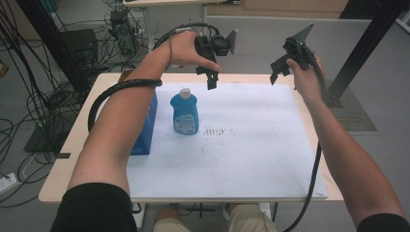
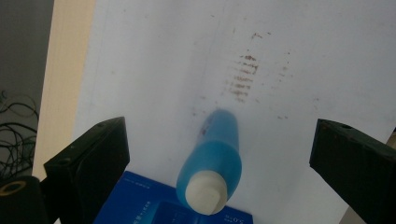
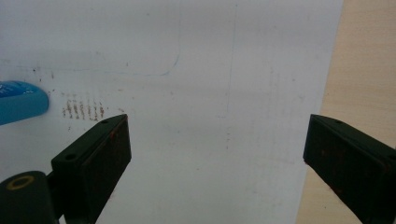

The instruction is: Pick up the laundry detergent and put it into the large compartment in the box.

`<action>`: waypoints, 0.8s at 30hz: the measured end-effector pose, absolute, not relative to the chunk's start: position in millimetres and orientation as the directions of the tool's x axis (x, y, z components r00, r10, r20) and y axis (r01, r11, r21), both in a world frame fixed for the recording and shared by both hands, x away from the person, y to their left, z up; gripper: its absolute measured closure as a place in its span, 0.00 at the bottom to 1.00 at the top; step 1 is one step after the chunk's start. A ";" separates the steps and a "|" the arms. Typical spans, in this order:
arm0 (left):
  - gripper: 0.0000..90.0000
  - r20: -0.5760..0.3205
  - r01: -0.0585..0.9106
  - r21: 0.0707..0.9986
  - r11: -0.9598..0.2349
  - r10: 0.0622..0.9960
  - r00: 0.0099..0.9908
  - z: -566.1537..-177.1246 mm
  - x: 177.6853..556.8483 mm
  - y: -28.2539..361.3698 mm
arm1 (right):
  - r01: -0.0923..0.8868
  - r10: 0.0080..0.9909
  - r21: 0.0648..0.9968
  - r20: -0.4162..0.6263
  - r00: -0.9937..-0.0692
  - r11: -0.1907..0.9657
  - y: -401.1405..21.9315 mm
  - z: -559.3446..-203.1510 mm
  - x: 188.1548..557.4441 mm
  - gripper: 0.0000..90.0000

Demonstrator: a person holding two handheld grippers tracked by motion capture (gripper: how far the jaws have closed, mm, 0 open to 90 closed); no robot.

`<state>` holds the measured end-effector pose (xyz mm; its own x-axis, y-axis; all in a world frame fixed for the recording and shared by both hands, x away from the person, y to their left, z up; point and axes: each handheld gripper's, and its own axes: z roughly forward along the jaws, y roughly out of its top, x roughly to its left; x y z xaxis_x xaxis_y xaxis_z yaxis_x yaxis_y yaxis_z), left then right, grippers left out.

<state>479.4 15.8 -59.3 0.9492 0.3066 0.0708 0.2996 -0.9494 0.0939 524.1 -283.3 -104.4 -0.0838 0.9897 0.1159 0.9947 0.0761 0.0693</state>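
Translucent blue plastic bottle (image 1: 184, 114) with smooth matt white plastic cap (image 2: 206, 192); glossy blue cardboard box (image 1: 145, 133); matt white board (image 1: 251, 154), scuffed with brown marks, on pale wood-grain table (image 1: 67, 159); matt black plastic left gripper (image 2: 219, 154).

Blue on white — colours of the table

Translucent blue bottle (image 1: 184, 114) with white cap (image 1: 184, 92), dark blue box (image 1: 145, 129), white sheet (image 1: 251, 145) with brown smudges (image 1: 216, 131) — black grippers

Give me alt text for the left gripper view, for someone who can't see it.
Seen from above, a blue bottle with a white cap stands on a white board, framed by the left gripper and its two wide-open black jaws. A blue box lies beside the bottle, with brown smudges beyond.
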 end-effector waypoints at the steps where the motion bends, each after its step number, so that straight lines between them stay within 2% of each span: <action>1: 0.06 0.071 0.299 0.094 -0.950 0.306 0.949 -59.4 479.3 15.6 | 0.995 0.990 0.068 0.116 -0.082 0.074 -283.2 -104.3 524.1 0.08; 24: 0.06 0.074 0.291 0.098 -0.952 0.299 0.951 -53.4 476.2 14.8 | 0.995 0.990 0.073 0.116 -0.083 0.075 -282.2 -102.0 521.2 0.08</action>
<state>476.2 14.8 -53.4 0.9514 0.2990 0.0741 0.2914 -0.9515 0.0984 521.2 -282.2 -102.0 -0.0828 0.9898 0.1160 0.9945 0.0746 0.0731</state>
